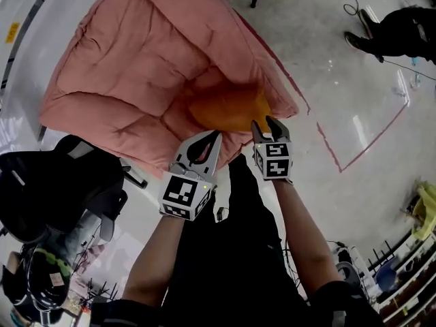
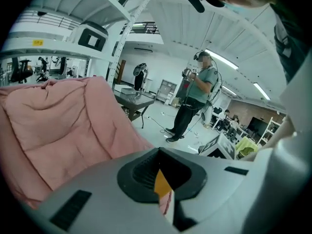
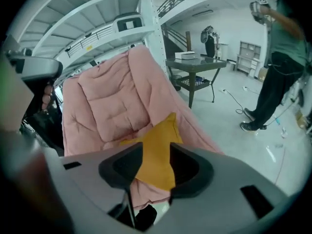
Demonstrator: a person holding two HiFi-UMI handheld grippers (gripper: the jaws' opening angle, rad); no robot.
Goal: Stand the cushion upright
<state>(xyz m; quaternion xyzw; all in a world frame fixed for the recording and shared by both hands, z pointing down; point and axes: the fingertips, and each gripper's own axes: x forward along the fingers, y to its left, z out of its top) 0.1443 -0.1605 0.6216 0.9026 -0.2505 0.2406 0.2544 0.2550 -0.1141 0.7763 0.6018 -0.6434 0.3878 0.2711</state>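
An orange cushion point(image 1: 228, 107) lies flat in the hollow of a big pink quilted lounge seat point(image 1: 129, 67). My right gripper point(image 1: 266, 125) hovers at the cushion's near edge with its jaws apart; in the right gripper view the cushion point(image 3: 158, 150) shows between them, untouched, against the pink seat point(image 3: 112, 101). My left gripper point(image 1: 215, 136) sits just left of it over the seat's front edge, fingertips together and nothing in them. In the left gripper view only a sliver of orange point(image 2: 162, 182) shows past the jaws, beside the pink seat point(image 2: 58, 130).
A black bag point(image 1: 61, 182) rests on the floor at the seat's left. Red tape lines point(image 1: 361, 148) mark the pale floor to the right. A person point(image 2: 195, 96) stands farther off, near a dark table point(image 3: 204, 65). Shelving point(image 1: 409, 264) fills the lower right corner.
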